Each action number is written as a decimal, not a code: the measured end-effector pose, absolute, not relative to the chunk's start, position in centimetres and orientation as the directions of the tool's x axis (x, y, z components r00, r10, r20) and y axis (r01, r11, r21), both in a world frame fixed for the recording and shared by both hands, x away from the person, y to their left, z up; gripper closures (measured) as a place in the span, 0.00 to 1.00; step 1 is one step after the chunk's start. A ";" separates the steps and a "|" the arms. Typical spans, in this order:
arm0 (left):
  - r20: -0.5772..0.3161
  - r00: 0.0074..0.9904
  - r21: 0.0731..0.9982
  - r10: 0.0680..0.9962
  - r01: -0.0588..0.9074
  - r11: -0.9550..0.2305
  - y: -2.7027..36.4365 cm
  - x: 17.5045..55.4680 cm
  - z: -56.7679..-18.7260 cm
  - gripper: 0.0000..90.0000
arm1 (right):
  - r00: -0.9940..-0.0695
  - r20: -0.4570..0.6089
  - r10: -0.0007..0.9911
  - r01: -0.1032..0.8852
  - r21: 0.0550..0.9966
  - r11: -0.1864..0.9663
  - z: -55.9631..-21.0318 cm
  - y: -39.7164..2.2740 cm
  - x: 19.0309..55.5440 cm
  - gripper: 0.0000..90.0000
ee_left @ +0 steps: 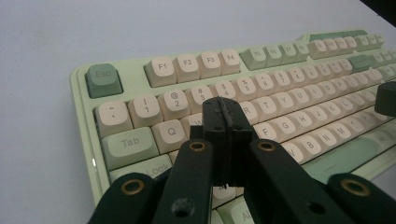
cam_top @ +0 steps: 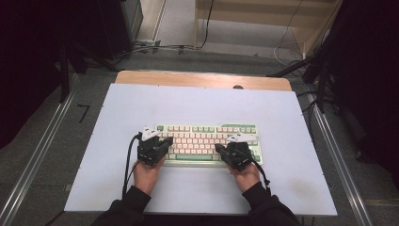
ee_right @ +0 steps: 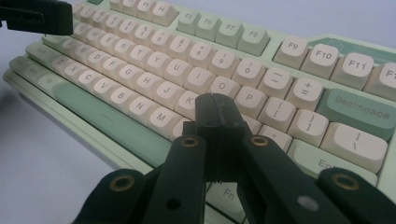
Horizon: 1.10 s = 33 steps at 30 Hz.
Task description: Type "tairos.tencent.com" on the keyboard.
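A pale green keyboard (cam_top: 207, 129) with cream and green keys lies in the middle of the white table top. My left gripper (cam_top: 165, 141) hovers over its left end, jaws pressed together with nothing between them; in the left gripper view its tip (ee_left: 226, 111) sits above the W and E keys of the keyboard (ee_left: 261, 84). My right gripper (cam_top: 219, 148) is over the right half, also shut and empty. Its tip (ee_right: 215, 108) stands near the K and L keys of the keyboard (ee_right: 154, 60). The left gripper's tip (ee_right: 35, 16) shows at the top left of the right gripper view.
The white board (cam_top: 197, 106) covers a wooden table (cam_top: 202, 79) whose far edge shows behind it. Metal rails (cam_top: 35, 160) run along both sides. Cables and dark stands crowd the floor beyond the table. The other gripper's tip (ee_left: 386, 98) shows at the right edge of the left gripper view.
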<state>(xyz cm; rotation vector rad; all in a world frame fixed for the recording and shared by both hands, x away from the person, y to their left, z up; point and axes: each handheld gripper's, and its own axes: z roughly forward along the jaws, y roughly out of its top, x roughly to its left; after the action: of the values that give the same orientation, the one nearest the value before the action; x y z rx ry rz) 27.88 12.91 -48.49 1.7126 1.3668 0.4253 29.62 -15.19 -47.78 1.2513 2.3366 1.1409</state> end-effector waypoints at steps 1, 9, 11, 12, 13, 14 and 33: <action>-0.247 0.336 0.794 0.909 0.608 -0.009 12.9 27.9 -48.5 1.00 | -0.597 0.134 0.791 0.591 0.740 0.321 -47.8 -15.2 29.6 0.98; -0.244 0.344 0.792 0.907 0.610 -0.018 12.5 27.9 -48.5 1.00 | -0.600 0.129 0.789 0.586 0.743 0.324 -47.7 -15.0 29.6 0.98; -0.242 0.347 0.792 0.906 0.610 -0.022 12.3 27.9 -48.5 1.00 | -0.601 0.129 0.789 0.584 0.744 0.324 -47.7 -15.0 29.7 0.98; -0.242 0.349 0.793 0.905 0.609 -0.023 12.2 28.0 -48.6 1.00 | -0.602 0.129 0.788 0.583 0.745 0.324 -47.7 -15.0 29.7 0.98; -0.241 0.353 0.792 0.904 0.610 -0.027 12.1 28.0 -48.6 1.00 | -0.602 0.130 0.788 0.584 0.745 0.323 -47.7 -15.0 29.7 0.98; -0.240 0.353 0.794 0.904 0.608 -0.027 11.9 28.0 -48.6 1.00 | -0.600 0.131 0.789 0.585 0.745 0.321 -47.7 -14.9 29.7 0.98; -0.236 0.393 0.796 0.889 0.602 -0.055 9.5 29.1 -48.6 1.00 | -0.599 0.122 0.791 0.571 0.758 0.315 -47.7 -14.5 30.3 0.98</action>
<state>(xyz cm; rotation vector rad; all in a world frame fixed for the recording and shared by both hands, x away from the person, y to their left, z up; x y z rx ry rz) 29.07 9.49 -48.57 1.7569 1.3065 0.4023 30.29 -14.55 -47.71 1.2330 2.3125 1.1600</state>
